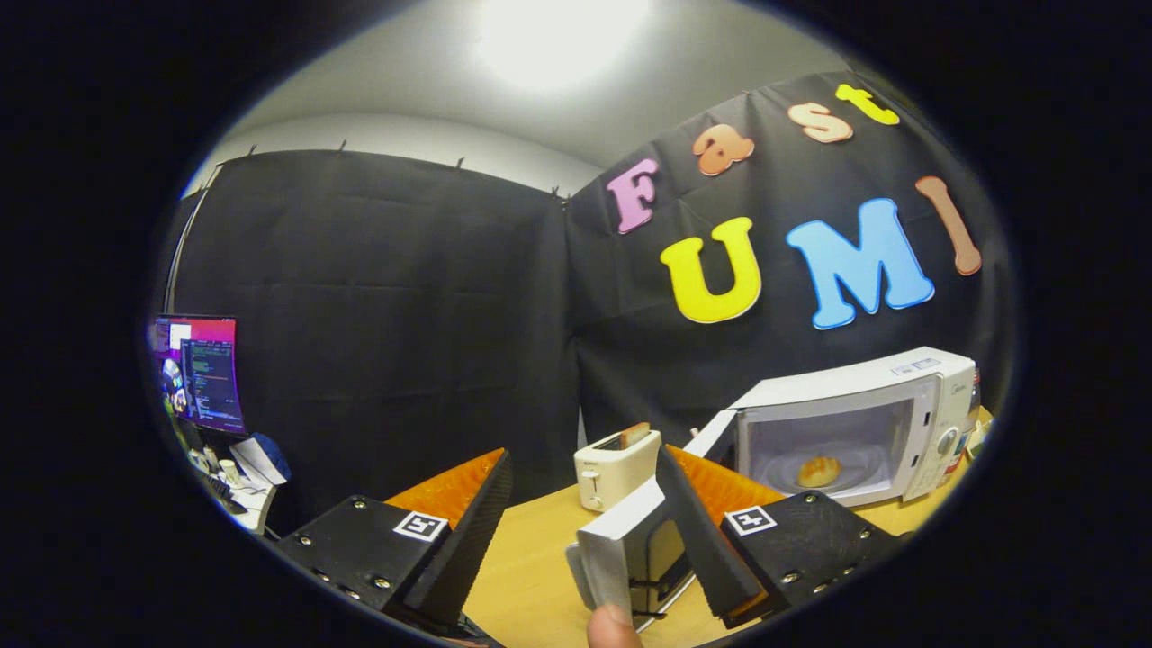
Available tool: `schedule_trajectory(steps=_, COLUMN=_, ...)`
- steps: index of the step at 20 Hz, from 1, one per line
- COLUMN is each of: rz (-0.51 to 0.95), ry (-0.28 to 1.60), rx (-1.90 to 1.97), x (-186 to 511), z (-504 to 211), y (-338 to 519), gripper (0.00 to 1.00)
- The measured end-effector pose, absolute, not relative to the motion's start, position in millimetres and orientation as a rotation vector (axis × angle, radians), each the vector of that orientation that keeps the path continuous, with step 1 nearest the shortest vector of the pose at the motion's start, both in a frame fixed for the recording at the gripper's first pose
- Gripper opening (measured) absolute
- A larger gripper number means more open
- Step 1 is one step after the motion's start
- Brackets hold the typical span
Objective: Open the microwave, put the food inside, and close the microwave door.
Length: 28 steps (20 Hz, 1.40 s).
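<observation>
The white microwave [909, 396] stands on the wooden table [531, 558], beyond and to the right of my fingers. Its door [616, 544] is swung wide open towards me. The door's free edge sits between my fingers, close against the inner side of the right finger [702, 531]. A golden bread roll [819, 471] lies on the plate inside the cavity. My gripper [580, 454] is open, its fingers spread wide with only the door's edge between them. A person's fingertip [612, 627] touches the bottom of the door's edge.
A white toaster [612, 472] with a slice of bread sticking out stands just beyond the fingers, left of the microwave. Far off to the left, past the table's edge, is a desk with a lit monitor [200, 371] and small clutter.
</observation>
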State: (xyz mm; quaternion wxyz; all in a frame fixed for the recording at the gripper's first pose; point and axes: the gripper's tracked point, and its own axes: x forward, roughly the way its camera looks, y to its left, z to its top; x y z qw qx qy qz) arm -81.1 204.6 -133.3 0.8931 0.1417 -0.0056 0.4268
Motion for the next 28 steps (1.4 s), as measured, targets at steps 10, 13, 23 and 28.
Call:
schedule_trajectory(steps=10, rz=0.968, ry=0.131, rx=0.091, x=-100, z=-212, y=272, gripper=0.21)
schedule_trajectory(steps=13, rz=0.924, ry=0.166, rx=0.067, x=-92, z=-233, y=276, gripper=0.19)
schedule_trajectory(steps=23, rz=0.769, ry=0.206, rx=0.028, x=-76, z=-262, y=242, gripper=0.01)
schedule_trajectory(steps=28, rz=0.600, ry=0.232, rx=0.062, x=-45, z=-265, y=189, gripper=0.01)
